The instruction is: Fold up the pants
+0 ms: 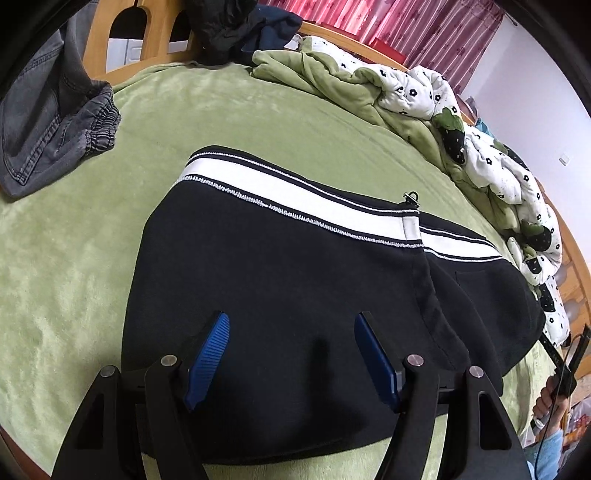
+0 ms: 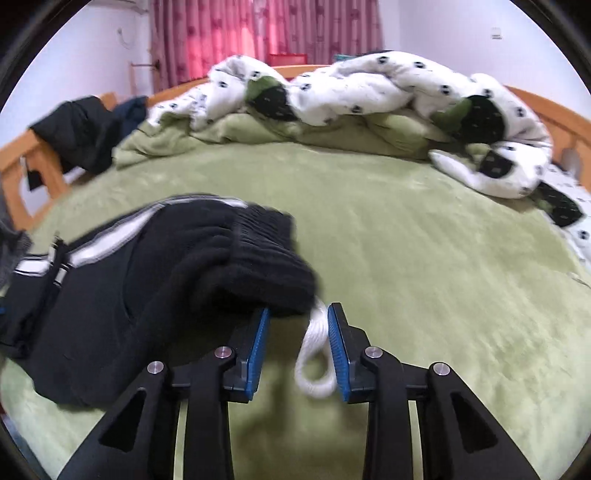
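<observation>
Black pants [image 1: 277, 277] with a white side stripe [image 1: 295, 195] lie folded on the green bed sheet [image 1: 258, 122]. My left gripper [image 1: 291, 316] stands open just over the black cloth, and nothing sits between its blue pads. In the right wrist view the pants [image 2: 129, 295] stretch to the left, and their ribbed waistband [image 2: 266, 258] is bunched and raised at my right gripper [image 2: 299, 308]. That gripper's tips are shut on the waistband edge. The white drawstring [image 2: 314, 365] hangs in a loop between the pads.
Grey jeans [image 1: 48, 122] lie at the far left of the bed. A rumpled white and green quilt [image 2: 369, 96] runs along the far side. Dark clothes [image 1: 236, 26] hang on the wooden bed frame [image 2: 22, 166]. A person's hand [image 1: 546, 398] shows at the right edge.
</observation>
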`<control>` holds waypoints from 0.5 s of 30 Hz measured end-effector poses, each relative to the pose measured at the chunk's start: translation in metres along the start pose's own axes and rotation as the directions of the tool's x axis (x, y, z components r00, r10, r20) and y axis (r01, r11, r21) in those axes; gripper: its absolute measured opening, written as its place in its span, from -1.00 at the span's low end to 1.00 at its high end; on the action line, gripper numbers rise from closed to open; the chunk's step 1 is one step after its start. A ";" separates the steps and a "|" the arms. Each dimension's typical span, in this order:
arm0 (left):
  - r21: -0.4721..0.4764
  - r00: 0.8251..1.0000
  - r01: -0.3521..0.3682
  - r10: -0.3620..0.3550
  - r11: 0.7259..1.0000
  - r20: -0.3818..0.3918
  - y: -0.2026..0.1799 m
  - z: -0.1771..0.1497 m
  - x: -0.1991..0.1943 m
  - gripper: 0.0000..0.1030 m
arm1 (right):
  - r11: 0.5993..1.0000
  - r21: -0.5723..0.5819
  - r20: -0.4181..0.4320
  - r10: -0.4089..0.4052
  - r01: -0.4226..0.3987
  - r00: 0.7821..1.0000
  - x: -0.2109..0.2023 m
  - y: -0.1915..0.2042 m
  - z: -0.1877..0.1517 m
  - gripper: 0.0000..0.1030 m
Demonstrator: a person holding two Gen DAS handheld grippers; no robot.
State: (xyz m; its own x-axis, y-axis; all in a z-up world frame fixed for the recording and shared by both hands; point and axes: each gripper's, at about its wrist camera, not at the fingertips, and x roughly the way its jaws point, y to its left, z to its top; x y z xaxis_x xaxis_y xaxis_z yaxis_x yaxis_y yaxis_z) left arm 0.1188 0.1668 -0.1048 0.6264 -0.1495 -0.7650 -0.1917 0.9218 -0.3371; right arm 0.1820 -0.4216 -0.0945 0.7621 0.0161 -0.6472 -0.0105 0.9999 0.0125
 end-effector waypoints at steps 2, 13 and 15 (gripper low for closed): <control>-0.002 1.000 0.015 -0.015 1.000 -0.003 0.003 -0.002 -0.001 0.33 | 0.998 0.062 0.008 0.002 -0.002 1.000 -0.017 -0.011 -0.009 -0.22; -0.022 0.991 0.135 -0.136 0.991 -0.015 0.008 -0.013 -0.003 0.33 | 0.842 0.456 0.003 0.322 -0.288 0.947 -0.006 0.014 -0.020 0.37; -0.018 0.989 0.151 -0.151 0.988 -0.008 0.010 -0.014 -0.004 0.33 | 0.801 0.522 0.001 0.344 -0.294 0.939 0.011 0.017 -0.018 0.42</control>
State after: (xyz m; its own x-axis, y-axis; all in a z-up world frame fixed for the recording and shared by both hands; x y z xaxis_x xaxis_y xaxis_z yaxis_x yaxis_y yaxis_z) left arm 0.1040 0.1718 -0.1125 0.6418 -0.2899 -0.7100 -0.1089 0.8819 -0.4586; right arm 0.1785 -0.4047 -0.1156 0.7129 0.3588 -0.6025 0.1054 0.7946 0.5979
